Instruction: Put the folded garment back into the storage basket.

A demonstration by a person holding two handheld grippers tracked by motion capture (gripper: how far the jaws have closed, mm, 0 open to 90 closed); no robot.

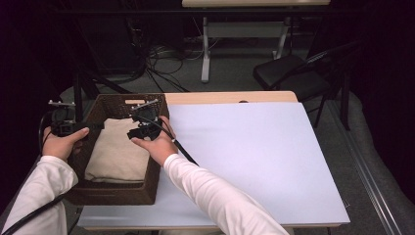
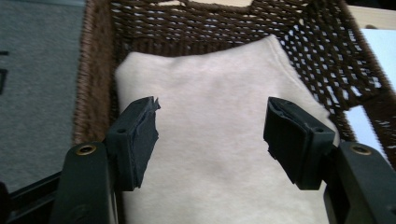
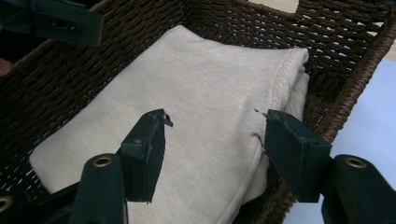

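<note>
A dark brown woven basket (image 1: 117, 196) stands at the table's left end, and a folded beige cloth (image 1: 117, 152) lies flat inside it. My left gripper (image 1: 98, 125) reaches in over the basket's left rim. My right gripper (image 1: 139, 133) hovers over the cloth's far right part. In the left gripper view the open gripper (image 2: 212, 107) has its jaws spread above the cloth (image 2: 205, 70), with the basket wall (image 2: 98, 70) at the left. In the right gripper view the open gripper (image 3: 217, 116) hangs over the cloth's (image 3: 187, 70) folded edge, near the basket's side wall (image 3: 355, 79).
A pale mat (image 1: 254, 156) covers the wooden table (image 1: 230, 97) to the right of the basket. Beyond the table are a black folding chair (image 1: 293, 73), loose cables (image 1: 166, 58) on the floor and another table's legs (image 1: 205, 54).
</note>
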